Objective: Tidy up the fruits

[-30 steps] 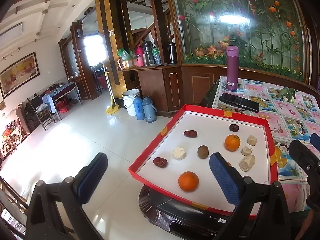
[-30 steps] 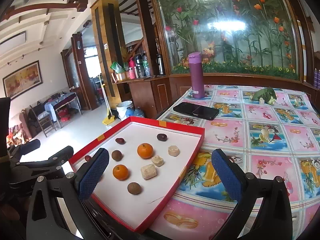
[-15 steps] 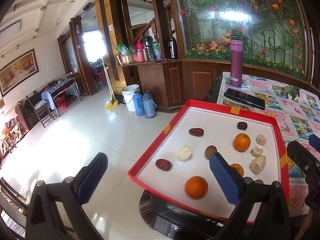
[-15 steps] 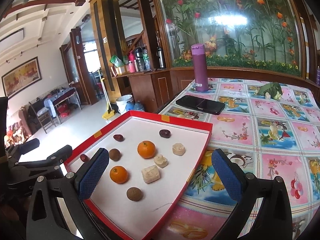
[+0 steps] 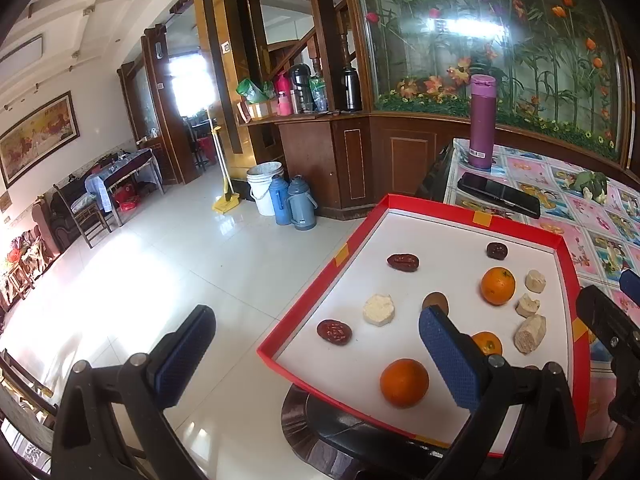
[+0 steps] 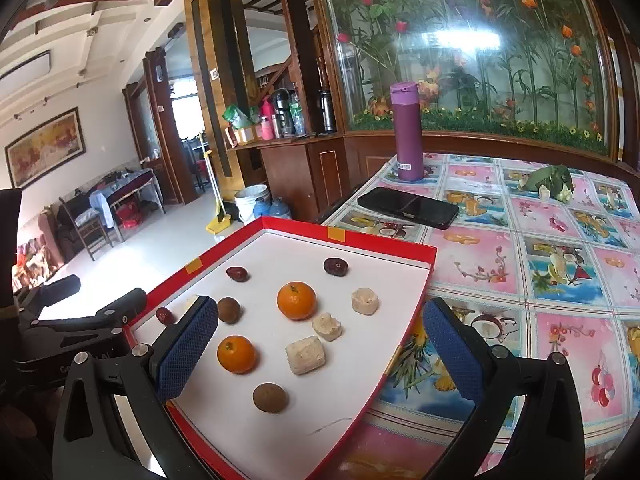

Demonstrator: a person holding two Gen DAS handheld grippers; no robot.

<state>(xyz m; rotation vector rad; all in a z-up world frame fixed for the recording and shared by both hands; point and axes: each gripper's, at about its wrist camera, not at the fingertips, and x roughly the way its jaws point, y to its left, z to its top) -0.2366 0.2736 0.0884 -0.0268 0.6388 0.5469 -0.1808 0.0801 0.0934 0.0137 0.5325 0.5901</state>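
Note:
A red-rimmed white tray (image 5: 472, 216) (image 6: 380, 240) lies at the table's left edge. On it are oranges (image 5: 404, 382) (image 6: 296, 300), dark red dates (image 5: 334, 332) (image 6: 335, 267), brown round fruits (image 6: 270, 397) and pale chunks (image 5: 379, 310) (image 6: 306, 354). My left gripper (image 5: 316, 356) is open and empty, off the tray's near-left corner, its right finger over the tray. My right gripper (image 6: 320, 354) is open and empty above the tray's near right part. The left gripper shows at the left in the right wrist view.
A purple bottle (image 6: 407, 132) and a black phone (image 6: 408, 208) lie on the patterned tablecloth (image 6: 540, 264) beyond the tray. A green leafy bundle (image 6: 552, 180) is at the far right. Left of the table is tiled floor (image 5: 160, 280) with buckets and flasks (image 5: 280, 200).
Both grippers have edged forward toward the tray and tilted slightly down; the fruits sit larger and lower in view. Jaws stay open. Nothing on the tray moved.

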